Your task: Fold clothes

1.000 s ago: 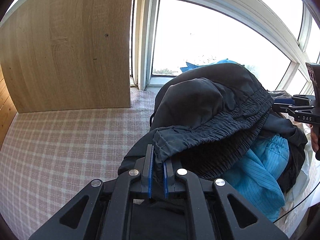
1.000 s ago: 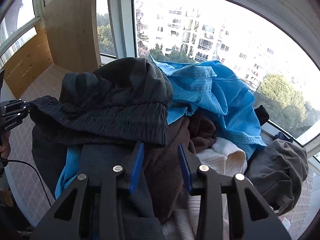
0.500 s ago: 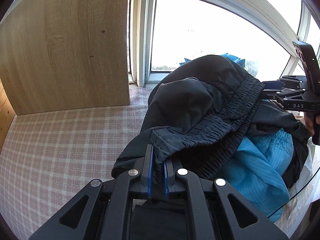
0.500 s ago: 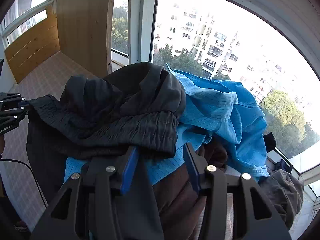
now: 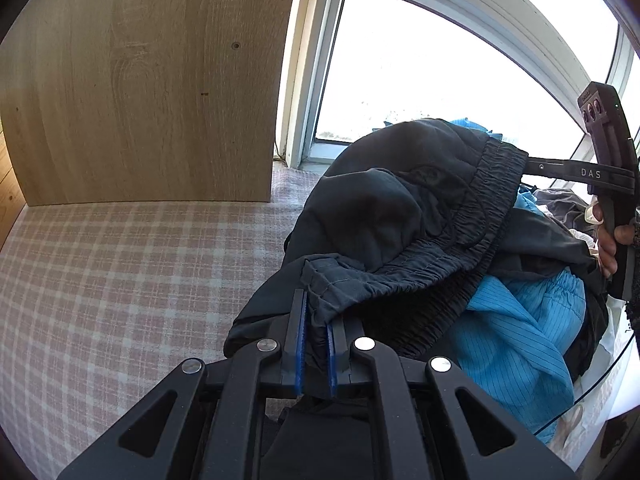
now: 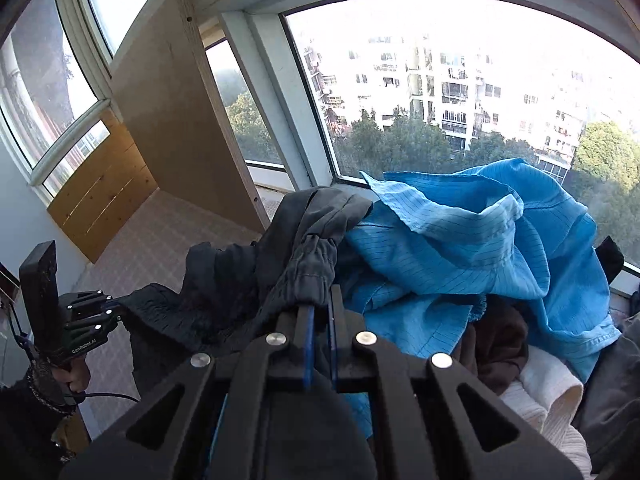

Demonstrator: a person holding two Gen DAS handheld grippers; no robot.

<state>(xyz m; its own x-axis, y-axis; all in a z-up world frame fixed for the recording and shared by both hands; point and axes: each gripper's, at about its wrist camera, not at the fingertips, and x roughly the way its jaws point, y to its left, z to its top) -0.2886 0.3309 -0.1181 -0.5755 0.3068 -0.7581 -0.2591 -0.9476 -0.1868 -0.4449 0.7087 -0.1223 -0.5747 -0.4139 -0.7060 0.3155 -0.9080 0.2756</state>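
Observation:
Dark grey shorts (image 5: 404, 216) with an elastic waistband lie on top of a heap of clothes. My left gripper (image 5: 316, 312) is shut on one end of the waistband. My right gripper (image 6: 320, 308) is shut on the other end of the shorts (image 6: 248, 276). The waistband stretches between the two grippers. In the left wrist view the right gripper (image 5: 532, 166) shows at the far right, clamped on the band. In the right wrist view the left gripper (image 6: 114, 308) shows at the left edge.
A blue striped garment (image 6: 472, 248) lies under and behind the shorts, with brown, white (image 6: 548, 396) and grey clothes at the right. A pink checked cloth (image 5: 112, 272) covers the surface to the left. A wooden panel (image 5: 144, 80) and windows stand behind.
My right gripper was open over the heap; it has closed on the right end of the shorts' waistband and lifted it. The left gripper has kept its hold.

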